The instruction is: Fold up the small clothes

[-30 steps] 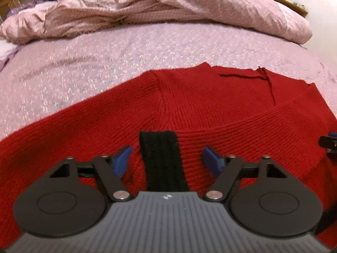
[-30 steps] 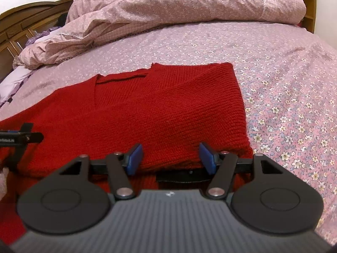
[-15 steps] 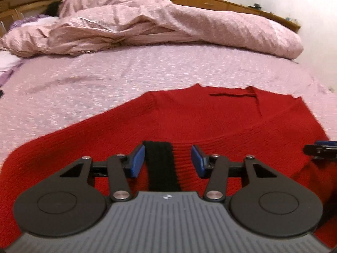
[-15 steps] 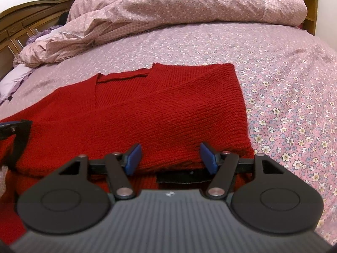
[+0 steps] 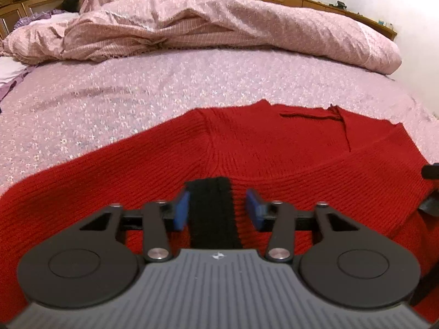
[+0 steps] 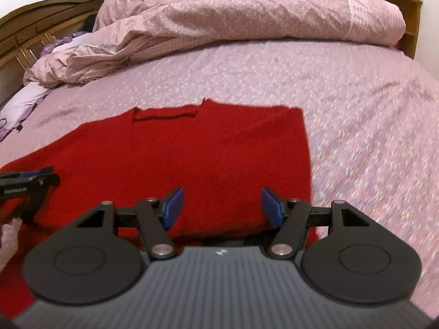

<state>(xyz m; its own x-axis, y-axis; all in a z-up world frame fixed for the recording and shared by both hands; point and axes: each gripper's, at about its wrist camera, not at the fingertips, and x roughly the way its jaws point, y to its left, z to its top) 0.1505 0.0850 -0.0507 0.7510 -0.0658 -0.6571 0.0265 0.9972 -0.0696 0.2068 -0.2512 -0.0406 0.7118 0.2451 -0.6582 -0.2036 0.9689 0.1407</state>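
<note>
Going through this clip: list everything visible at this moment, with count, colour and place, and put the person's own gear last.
sweater: one, red knit, spread on the near part of the bed, right side folded in.
black cuff: one, black ribbed band on the sweater, between the left tongs' pads.
bedsheet: one, pink floral, covering the bed.
duvet: one, pink, bunched along the far side.
headboard: one, brown wood, far left.
shelf: one, brown wood, behind the duvet.
left tongs: one pair, black with blue pads, closing around the black cuff.
right tongs: one pair, black with blue pads, open over the sweater's near edge.
</note>
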